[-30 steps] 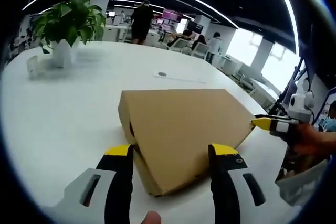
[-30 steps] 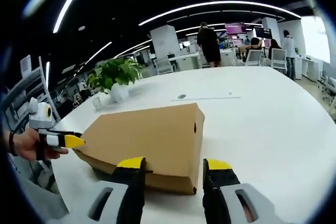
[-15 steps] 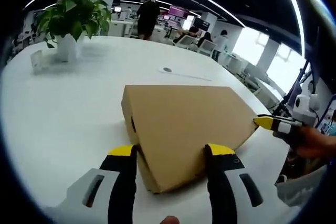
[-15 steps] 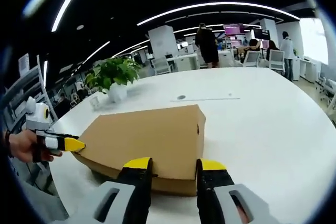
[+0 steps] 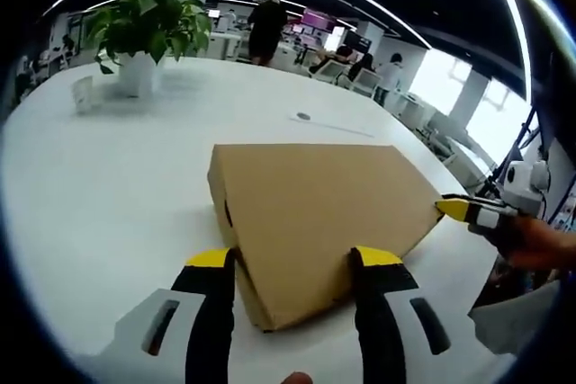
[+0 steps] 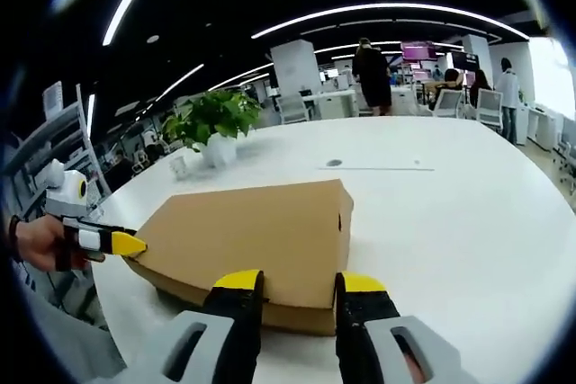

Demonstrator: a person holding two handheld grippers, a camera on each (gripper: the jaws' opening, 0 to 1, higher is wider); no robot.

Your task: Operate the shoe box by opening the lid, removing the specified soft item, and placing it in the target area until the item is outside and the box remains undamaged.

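Cardboard shoe box (image 5: 319, 218) lies flat on the white desk (image 5: 99, 186), lid down and closed, so nothing of the soft item inside can be seen yet. The box sits near the desk's near edge, well apart from the potted plant (image 5: 148, 29) and the small cup (image 5: 83, 94) at the far side, which leaves bare desk all round it for setting the item down later.

Both grippers come at the box from opposite ends, and that looks deliberate: one to steady, one to lift. In the left gripper view the left gripper (image 5: 292, 263) straddles the box's near corner, its yellow-tipped jaws standing moderately apart with the cardboard edge between them; whether the tips press the cardboard I cannot tell. In the right gripper view the right gripper (image 6: 292, 283) does the same at the opposite end, its jaws set narrower, about the edge of the lid. They appear to be at or just against the box, but a firm pinch is not plain from here.

Each gripper also shows in the other's view: the right gripper's yellow tip lies at the far corner in the left gripper view, and the left one's at the far corner in the right gripper view, held in a hand (image 6: 36, 240).

My reading is that the lid-opening step is only being set up. The next move calls for a light hold on thin cardboard, since a hard squeeze or a skewed pull could crease the lid.
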